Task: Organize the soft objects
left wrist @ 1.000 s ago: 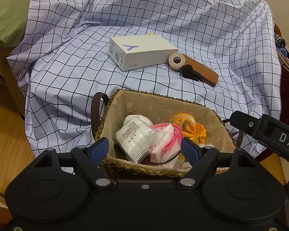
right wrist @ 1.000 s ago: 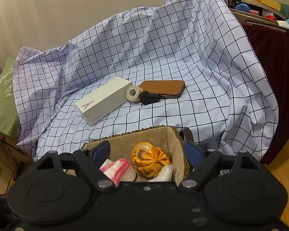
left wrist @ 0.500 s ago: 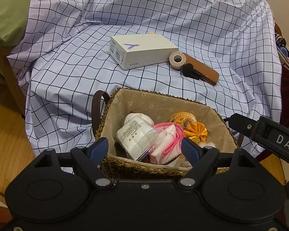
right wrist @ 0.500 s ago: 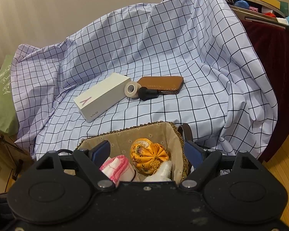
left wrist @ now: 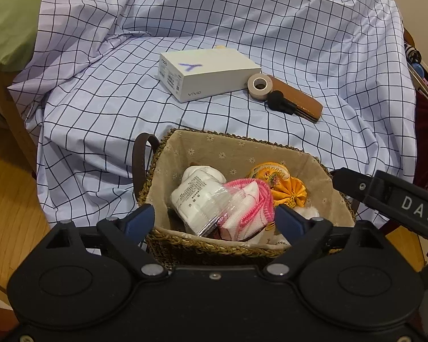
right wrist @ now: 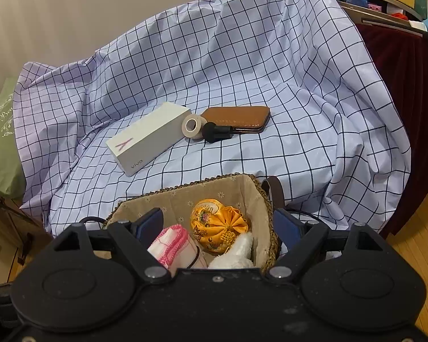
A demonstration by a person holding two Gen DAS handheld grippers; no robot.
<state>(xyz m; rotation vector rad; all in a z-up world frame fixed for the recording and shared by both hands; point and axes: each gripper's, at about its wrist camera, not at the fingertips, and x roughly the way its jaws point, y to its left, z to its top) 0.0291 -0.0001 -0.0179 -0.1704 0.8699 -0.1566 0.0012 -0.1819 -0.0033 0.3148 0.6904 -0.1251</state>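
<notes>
A woven basket point(left wrist: 231, 139) with a beige lining sits on the checked sheet. Inside lie a white packet in clear plastic point(left wrist: 197, 199), a pink-edged cloth point(left wrist: 251, 208), an orange pouch point(left wrist: 282, 182) and a white fluffy piece point(left wrist: 308, 212). My left gripper point(left wrist: 215, 222) hovers over the basket's near rim; its jaws are opening and the pads touch nothing. My right gripper point(right wrist: 218, 226) stands open over the basket's point(right wrist: 185, 186) right end, above the pink cloth point(right wrist: 171, 239) and the orange pouch point(right wrist: 216, 225). One of its fingers point(left wrist: 385, 193) shows in the left wrist view.
Behind the basket on the sheet point(left wrist: 100, 99) lie a white box point(left wrist: 205, 77), a tape roll point(left wrist: 259, 83), a small black object point(left wrist: 279, 101) and a brown leather case point(left wrist: 296, 99). A green cushion point(left wrist: 8, 20) is at left and a cluttered shelf point(right wrist: 399, 2) at right. Wooden floor surrounds the seat.
My left gripper's fingers have spread wider apart. The white packet and pink cloth now lie free in the basket, clear of the pads. The right gripper has kept its opening.
</notes>
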